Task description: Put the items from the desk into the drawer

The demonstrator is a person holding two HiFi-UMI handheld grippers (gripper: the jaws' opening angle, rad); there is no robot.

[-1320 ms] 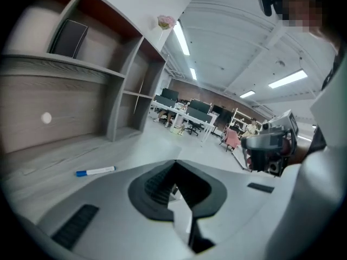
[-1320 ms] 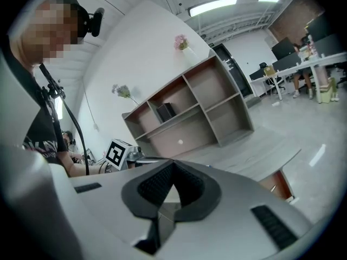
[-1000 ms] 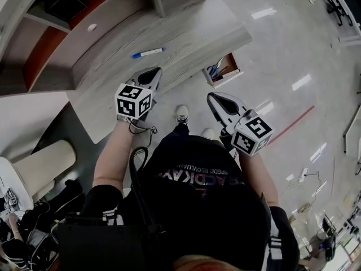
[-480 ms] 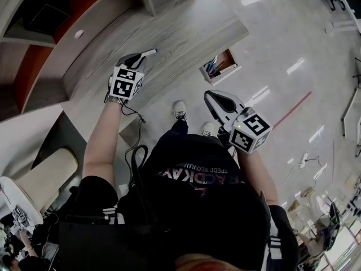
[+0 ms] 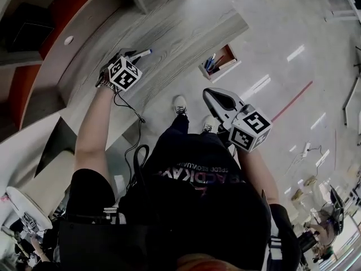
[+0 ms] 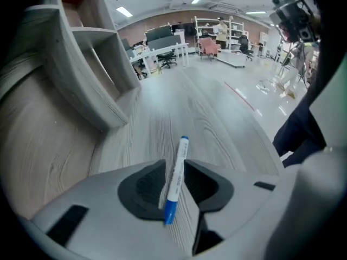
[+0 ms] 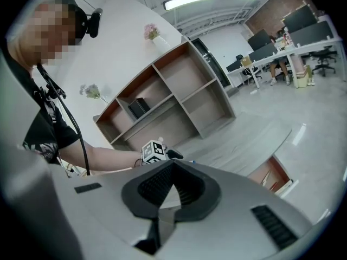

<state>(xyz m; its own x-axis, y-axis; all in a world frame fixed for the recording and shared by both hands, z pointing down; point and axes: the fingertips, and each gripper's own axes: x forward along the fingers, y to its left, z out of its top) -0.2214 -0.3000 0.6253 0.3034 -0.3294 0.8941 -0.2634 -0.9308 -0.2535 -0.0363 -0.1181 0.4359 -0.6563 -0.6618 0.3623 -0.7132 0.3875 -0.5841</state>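
- One pen (image 6: 181, 148), white with blue ends, is lying flat on the desk (image 5: 186, 33), running up between the jaws of the left gripper (image 6: 174, 169).
- Those jaws have just been opening and are standing wide, straddling the pen without pressing on it, so nothing is being gripped yet.
- The right gripper (image 7: 172, 167) is hanging off the desk, over the floor, its jaws meeting at the tips with nothing between them.
- The drawer (image 5: 230, 66) is standing open past the desk's end and is holding some pens.
- The pen is looking light, stiff and smooth-barrelled, so it is likely to roll or swivel if pinched near an end.
- Taking it across the middle of the barrel is looking safest, with the pads squarely on both sides and only a modest squeeze.
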